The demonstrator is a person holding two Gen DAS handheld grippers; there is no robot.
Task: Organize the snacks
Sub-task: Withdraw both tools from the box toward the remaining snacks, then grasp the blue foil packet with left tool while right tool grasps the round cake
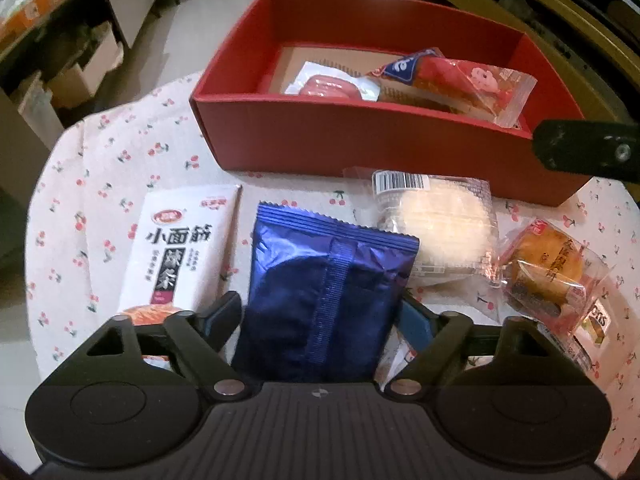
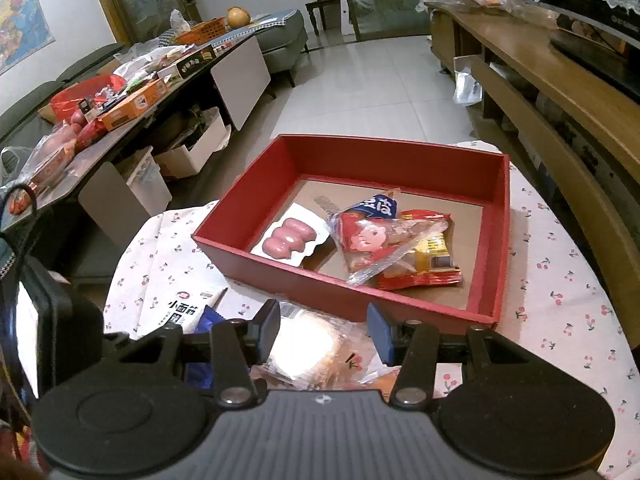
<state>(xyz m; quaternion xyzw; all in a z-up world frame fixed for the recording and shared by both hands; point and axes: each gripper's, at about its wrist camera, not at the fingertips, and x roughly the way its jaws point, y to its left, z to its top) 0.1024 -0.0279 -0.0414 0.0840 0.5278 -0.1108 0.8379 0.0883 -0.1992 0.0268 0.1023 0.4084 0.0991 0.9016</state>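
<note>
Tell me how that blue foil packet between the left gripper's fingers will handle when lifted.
The blue foil packet looks puffy and creased, so probably light and squashy. Its glossy film may slip between the left gripper pads. Contents are hidden; they could be brittle.

Red box (image 2: 280, 276): one, on the table.
Snack packs inside the box: three can be told for sure, namely one white tray of pink sausages (image 2: 289, 238), one clear pack with a cartoon face (image 2: 372, 242), one red and yellow pack (image 2: 430, 258); a blue wrapper end (image 2: 380, 206) is there too, but I cannot tell if it is a separate pack.
Snack packs on the table outside the box: four clear ones, namely one white pack with Chinese letters (image 1: 180, 248), one blue foil pack (image 1: 324, 292), one clear pack with a pale round cake (image 1: 444, 228), one clear pack with a brown pastry (image 1: 548, 272).
More packs at the right edge: partly hidden, number not clear.
</note>
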